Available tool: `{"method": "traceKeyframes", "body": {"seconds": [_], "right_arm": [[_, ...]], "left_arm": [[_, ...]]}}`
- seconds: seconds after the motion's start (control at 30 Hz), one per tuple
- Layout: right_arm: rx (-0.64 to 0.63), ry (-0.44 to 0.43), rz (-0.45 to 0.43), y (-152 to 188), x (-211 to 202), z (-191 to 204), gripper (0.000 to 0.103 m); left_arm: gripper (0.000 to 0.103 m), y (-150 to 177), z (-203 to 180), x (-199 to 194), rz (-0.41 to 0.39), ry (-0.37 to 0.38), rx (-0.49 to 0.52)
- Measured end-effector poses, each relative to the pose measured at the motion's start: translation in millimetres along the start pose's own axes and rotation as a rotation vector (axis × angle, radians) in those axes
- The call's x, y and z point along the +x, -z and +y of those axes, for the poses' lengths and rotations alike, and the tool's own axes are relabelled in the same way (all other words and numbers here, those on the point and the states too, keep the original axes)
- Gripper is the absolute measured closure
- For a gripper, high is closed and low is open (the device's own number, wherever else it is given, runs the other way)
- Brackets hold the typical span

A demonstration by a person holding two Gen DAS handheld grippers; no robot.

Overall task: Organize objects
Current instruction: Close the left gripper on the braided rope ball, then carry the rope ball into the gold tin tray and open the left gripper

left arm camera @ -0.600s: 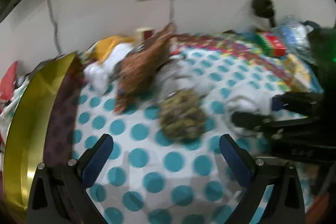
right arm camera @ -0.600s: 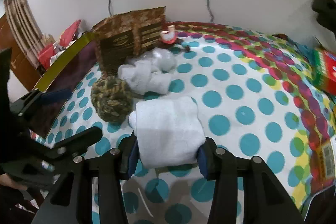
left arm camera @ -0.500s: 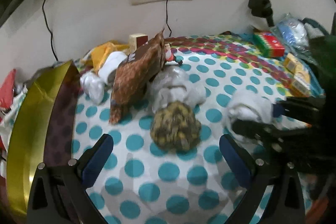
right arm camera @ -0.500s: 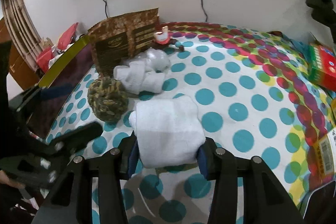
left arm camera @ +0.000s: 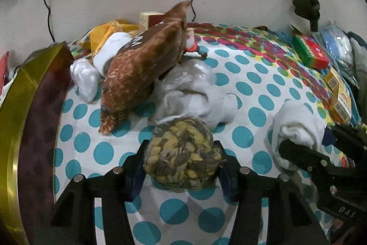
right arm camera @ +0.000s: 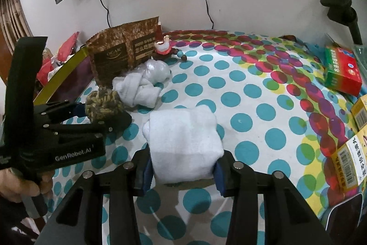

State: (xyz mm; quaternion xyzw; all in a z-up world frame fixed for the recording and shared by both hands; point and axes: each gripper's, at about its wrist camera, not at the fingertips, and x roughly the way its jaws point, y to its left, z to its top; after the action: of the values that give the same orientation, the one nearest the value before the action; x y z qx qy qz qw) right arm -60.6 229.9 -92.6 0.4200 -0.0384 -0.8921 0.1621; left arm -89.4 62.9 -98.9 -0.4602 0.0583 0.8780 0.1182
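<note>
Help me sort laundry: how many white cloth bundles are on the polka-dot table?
3 visible. A folded white towel sits between the right gripper fingers; a knotted white cloth lies beside the braided ball; a white roll lies behind the brown pouch. Others may be hidden.

Tablecloth (right arm camera: 252,93): white, teal dots, multicolour dot band. Rope ball (left arm camera: 182,154): yellow-olive braid. Folded towel (right arm camera: 183,141): white. Snack bag (left arm camera: 142,63): mottled brown. Box (right arm camera: 341,70): green-red. Grippers black, blue pads (right arm camera: 219,176).

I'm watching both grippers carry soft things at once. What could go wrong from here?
The braided rope ball is round and held only at its sides by the left gripper, so it may roll out. The folded white towel in the right gripper could sag or unfold. The grippers sit close together and might collide.
</note>
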Motion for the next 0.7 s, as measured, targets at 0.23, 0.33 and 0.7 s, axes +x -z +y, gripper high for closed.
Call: {"method": "traceKeyframes", "body": {"seconds": [0.23, 0.33, 0.7], "right_arm": [[0.002, 0.011, 0.002, 1.5, 1.4, 2.5, 0.063], [-0.002, 0.019, -0.001, 1.8, 1.5, 4.7, 0.064], [-0.016, 0.081, -0.033, -1.7, 1.3, 15.8, 0.064]], "left_arm": [[0.049, 8.2, 4.8, -17.7, -0.005, 0.04, -0.002], [0.049, 12.1, 8.2, -34.4, -0.026, 0.047, 0.001], [0.049, 12.1, 73.4, -107.2, -0.098, -0.043, -0.076]]}}
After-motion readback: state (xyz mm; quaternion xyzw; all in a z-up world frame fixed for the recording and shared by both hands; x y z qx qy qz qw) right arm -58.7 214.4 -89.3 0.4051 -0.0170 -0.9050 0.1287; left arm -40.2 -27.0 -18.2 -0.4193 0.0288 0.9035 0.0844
